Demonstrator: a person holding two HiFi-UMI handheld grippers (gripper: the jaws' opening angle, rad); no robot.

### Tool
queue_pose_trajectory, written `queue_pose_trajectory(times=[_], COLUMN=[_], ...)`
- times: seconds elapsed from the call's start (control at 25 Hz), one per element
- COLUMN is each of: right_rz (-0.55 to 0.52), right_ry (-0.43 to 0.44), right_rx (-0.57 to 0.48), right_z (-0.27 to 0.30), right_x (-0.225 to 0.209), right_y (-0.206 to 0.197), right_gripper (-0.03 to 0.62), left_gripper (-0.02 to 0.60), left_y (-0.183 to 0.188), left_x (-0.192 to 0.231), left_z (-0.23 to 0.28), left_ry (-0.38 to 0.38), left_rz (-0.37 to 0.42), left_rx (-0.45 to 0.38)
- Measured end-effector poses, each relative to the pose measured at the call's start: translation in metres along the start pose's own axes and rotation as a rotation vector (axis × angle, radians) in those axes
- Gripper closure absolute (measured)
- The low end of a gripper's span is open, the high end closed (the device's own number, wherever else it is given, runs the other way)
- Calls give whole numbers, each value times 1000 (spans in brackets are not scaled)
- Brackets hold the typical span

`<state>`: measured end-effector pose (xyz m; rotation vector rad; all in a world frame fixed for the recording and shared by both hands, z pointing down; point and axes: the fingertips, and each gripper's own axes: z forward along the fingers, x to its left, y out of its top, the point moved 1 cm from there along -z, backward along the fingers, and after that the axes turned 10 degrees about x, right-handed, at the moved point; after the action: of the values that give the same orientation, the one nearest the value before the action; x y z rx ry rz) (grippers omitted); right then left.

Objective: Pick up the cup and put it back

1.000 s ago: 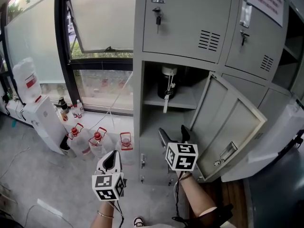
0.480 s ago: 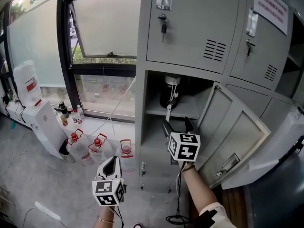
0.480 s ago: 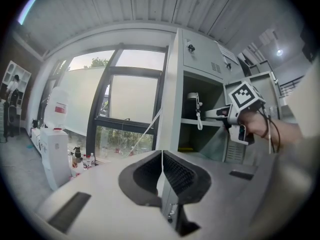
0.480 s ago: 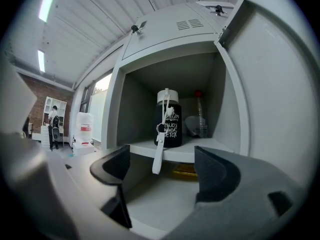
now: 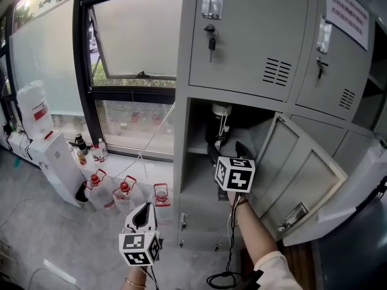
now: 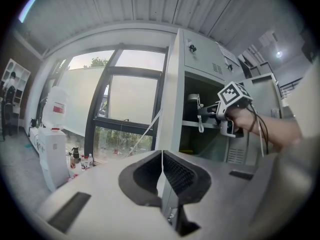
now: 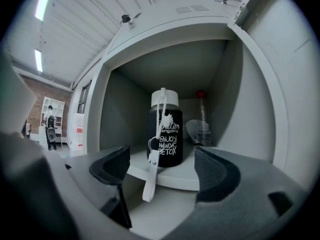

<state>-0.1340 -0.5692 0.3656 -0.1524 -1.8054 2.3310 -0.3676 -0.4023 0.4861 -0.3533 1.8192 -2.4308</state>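
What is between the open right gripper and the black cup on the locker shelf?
Only the white strap of the cup, hanging over the shelf edge before the right gripper; otherwise bare, as the right gripper view shows.

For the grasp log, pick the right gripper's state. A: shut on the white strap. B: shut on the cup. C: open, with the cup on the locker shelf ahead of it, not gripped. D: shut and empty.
C: the right gripper has its jaws wide apart, and the black cup stands on the shelf beyond them.
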Motion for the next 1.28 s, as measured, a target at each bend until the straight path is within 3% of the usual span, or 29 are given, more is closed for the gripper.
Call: queue_pose_trajectory(times=[0.56, 0.8, 1.28], right_rz=[-33, -11, 12], right_ry=[-10, 5, -24], right_rx=[26, 30, 65], right_z=[40, 57, 81], right_x=[1, 2, -5], right_y=[34, 44, 51], right_gripper=[186, 164, 154], left_gripper=[569, 569, 569], left_y=[-3, -7, -4], left_x=[9, 30, 49], left_z=[12, 15, 18], left_ry=[-5, 34, 44], left_rz=[-7, -1, -49], left_rx=[10, 2, -3])
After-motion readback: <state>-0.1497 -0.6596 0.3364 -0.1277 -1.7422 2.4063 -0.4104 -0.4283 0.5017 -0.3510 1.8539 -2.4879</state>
